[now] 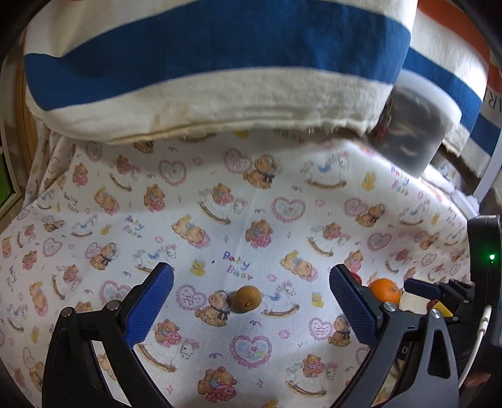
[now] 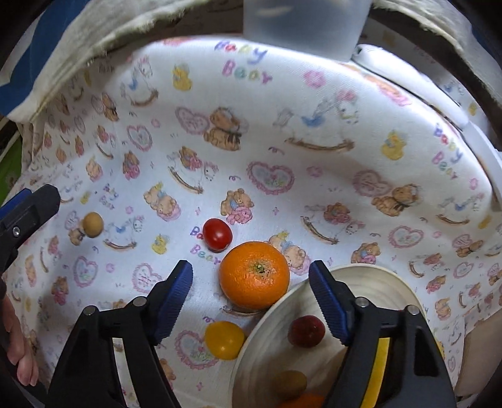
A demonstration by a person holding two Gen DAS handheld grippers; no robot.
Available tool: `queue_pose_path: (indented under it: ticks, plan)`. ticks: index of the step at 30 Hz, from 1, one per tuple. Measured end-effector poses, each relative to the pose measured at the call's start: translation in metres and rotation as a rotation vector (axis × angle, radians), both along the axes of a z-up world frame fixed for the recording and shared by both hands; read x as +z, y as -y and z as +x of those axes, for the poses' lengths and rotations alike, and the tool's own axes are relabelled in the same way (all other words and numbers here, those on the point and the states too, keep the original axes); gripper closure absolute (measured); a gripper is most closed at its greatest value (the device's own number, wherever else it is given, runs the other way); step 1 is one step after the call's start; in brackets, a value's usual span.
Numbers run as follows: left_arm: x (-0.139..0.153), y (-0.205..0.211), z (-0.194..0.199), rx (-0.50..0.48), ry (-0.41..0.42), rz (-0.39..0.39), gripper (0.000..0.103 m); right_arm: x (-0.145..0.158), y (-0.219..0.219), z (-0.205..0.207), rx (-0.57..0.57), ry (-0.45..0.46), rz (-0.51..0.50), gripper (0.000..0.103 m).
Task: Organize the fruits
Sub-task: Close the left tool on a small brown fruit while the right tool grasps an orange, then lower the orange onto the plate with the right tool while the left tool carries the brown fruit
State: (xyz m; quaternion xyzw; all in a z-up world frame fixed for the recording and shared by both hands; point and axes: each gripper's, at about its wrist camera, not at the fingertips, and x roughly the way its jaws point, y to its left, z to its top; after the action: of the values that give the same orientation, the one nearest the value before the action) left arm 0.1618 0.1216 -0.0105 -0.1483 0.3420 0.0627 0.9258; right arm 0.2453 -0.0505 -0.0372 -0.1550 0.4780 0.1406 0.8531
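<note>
Ribbed blue pads of right gripper apart, empty | dimpled round orange between them, touching cream ridged plate at 4 o'clock | left gripper apart around smooth brown longan

Both wrist views are evenly and softly lit from above, with only faint shadows beside the orange and the small brown fruit on the printed cloth. Fisheye bending curves the cloth's far edge and darkens the picture corners to black. The translucent container and the striped fabric at the far edge are smeared with blur.
</note>
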Motion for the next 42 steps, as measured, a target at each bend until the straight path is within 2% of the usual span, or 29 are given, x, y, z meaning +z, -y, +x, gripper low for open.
queue_pose_path:
  ticks: [1, 3, 5, 9, 13, 16, 20, 25, 27, 30, 35, 38, 42]
  plan:
    - [-0.002, 0.000, 0.001, -0.009, -0.009, -0.009, 0.005, -0.003, -0.002, 0.001, 0.000, -0.004, -0.008, 0.035]
    - [-0.005, 0.002, 0.003, -0.017, -0.020, -0.011, 0.007, -0.006, -0.004, 0.001, -0.003, 0.020, -0.036, 0.037]
    - [-0.005, 0.005, 0.002, -0.017, -0.022, 0.012, 0.008, -0.009, -0.006, 0.000, 0.004, 0.018, -0.044, 0.049]
    - [-0.006, 0.007, 0.003, -0.022, -0.026, 0.023, 0.014, -0.011, -0.008, -0.004, -0.010, 0.038, -0.041, 0.052]
    - [-0.007, 0.003, 0.004, -0.022, -0.026, -0.012, 0.036, 0.001, 0.004, -0.016, -0.046, 0.083, 0.067, 0.053]
    - [-0.011, -0.002, 0.007, -0.031, -0.030, -0.060, 0.043, 0.018, 0.010, -0.029, -0.056, 0.145, 0.130, 0.053]
    - [-0.022, -0.003, 0.016, -0.022, -0.071, -0.055, 0.050, 0.037, 0.015, -0.043, -0.057, 0.211, 0.202, 0.053]
    - [-0.037, -0.007, 0.025, -0.009, -0.136, -0.103, 0.077, 0.048, 0.018, -0.056, -0.044, 0.219, 0.263, 0.053]
    - [-0.039, -0.005, 0.027, -0.028, -0.146, -0.116, 0.077, 0.049, 0.020, -0.058, -0.036, 0.214, 0.260, 0.053]
    - [-0.039, -0.001, 0.028, -0.026, -0.145, -0.095, 0.082, 0.060, 0.031, -0.065, -0.041, 0.218, 0.248, 0.053]
    - [-0.035, 0.009, 0.023, -0.032, -0.129, -0.082, 0.083, 0.068, 0.051, -0.074, -0.054, 0.239, 0.254, 0.053]
    - [-0.025, 0.017, 0.019, -0.028, -0.109, -0.067, 0.083, 0.075, 0.061, -0.081, -0.057, 0.257, 0.251, 0.053]
    - [-0.006, 0.031, 0.008, -0.064, -0.081, -0.086, 0.083, 0.091, 0.083, -0.103, -0.052, 0.303, 0.254, 0.053]
